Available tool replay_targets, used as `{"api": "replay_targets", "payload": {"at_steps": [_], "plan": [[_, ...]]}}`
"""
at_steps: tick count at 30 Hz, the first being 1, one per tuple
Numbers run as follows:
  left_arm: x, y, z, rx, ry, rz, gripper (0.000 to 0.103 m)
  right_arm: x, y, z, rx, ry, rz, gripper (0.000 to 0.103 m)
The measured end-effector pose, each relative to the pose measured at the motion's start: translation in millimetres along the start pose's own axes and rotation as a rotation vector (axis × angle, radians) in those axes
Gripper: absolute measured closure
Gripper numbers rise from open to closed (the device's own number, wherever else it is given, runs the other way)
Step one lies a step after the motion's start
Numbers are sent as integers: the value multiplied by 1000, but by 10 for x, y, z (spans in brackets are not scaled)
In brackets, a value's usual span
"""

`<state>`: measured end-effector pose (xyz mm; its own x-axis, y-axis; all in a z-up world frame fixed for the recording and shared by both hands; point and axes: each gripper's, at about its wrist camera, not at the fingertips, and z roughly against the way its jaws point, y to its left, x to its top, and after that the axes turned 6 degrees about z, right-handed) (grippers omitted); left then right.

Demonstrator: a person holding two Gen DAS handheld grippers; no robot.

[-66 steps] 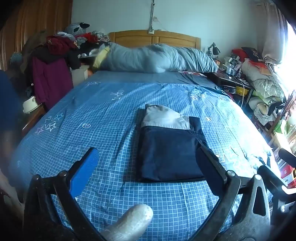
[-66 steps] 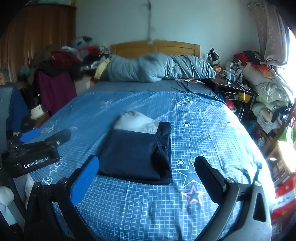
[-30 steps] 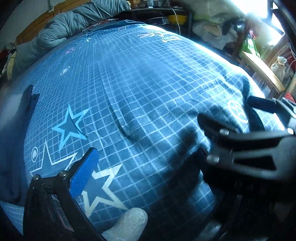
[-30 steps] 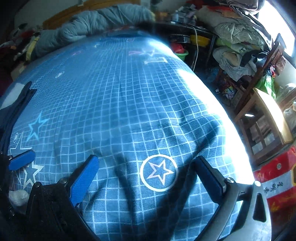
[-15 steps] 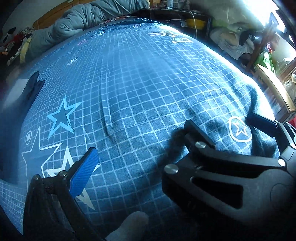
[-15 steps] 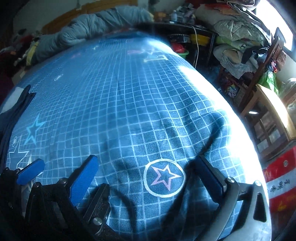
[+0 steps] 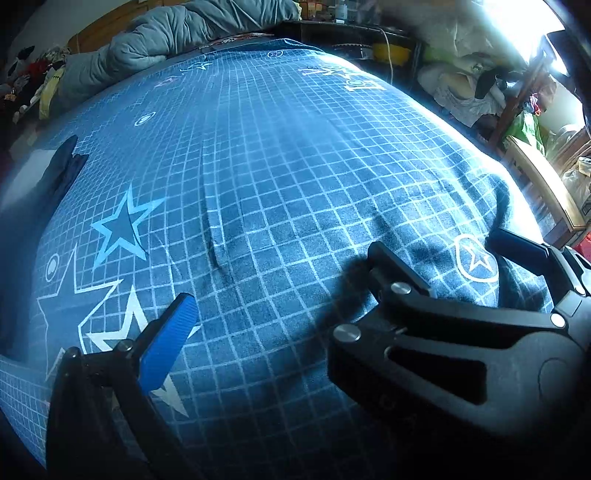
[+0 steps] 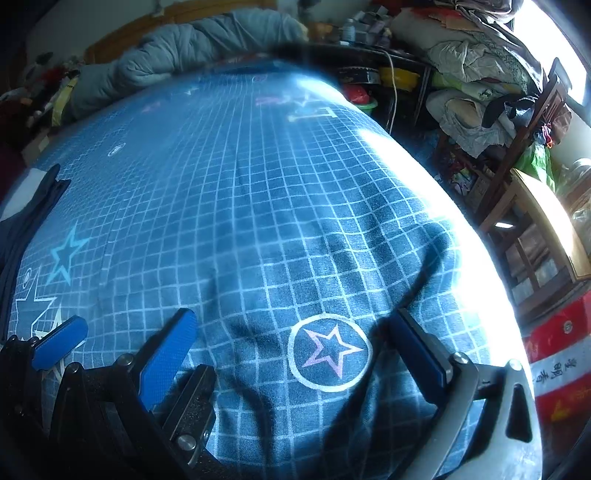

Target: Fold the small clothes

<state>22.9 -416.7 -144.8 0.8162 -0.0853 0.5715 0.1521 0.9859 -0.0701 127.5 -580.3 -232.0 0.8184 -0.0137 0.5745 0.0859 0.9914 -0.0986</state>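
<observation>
The folded dark navy garment with a pale grey part lies at the far left edge of both views [image 7: 55, 173] [image 8: 26, 218], on the blue checked bedspread [image 7: 295, 166]. My left gripper [image 7: 291, 332] is open and empty, low over the bedspread; only its left blue pad [image 7: 168, 341] shows, the right finger is hidden behind the right gripper's body [image 7: 443, 332]. My right gripper [image 8: 291, 354] is open and empty, its jaws either side of a circled star print [image 8: 328, 352]. The left gripper's blue fingertip [image 8: 59, 347] shows at the right wrist view's lower left.
A grey duvet [image 7: 177, 33] lies bunched at the wooden headboard. To the right of the bed stand a cluttered dark side table [image 8: 388, 74], piled bedding and clothes [image 8: 472, 62], a wooden chair [image 8: 532, 206] and a red box [image 8: 561, 369].
Both grippers swung right, away from the folded garment, and dropped low over the bed's right part. Over the last half second they hardly moved. Both stay open and empty.
</observation>
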Motion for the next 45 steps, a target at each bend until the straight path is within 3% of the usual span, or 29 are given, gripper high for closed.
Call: {"api": "replay_targets", "payload": {"at_steps": [45], "plan": [[11,37,-128,-17,-10,-17,0,5,-2,8,2,1,2,0]]}}
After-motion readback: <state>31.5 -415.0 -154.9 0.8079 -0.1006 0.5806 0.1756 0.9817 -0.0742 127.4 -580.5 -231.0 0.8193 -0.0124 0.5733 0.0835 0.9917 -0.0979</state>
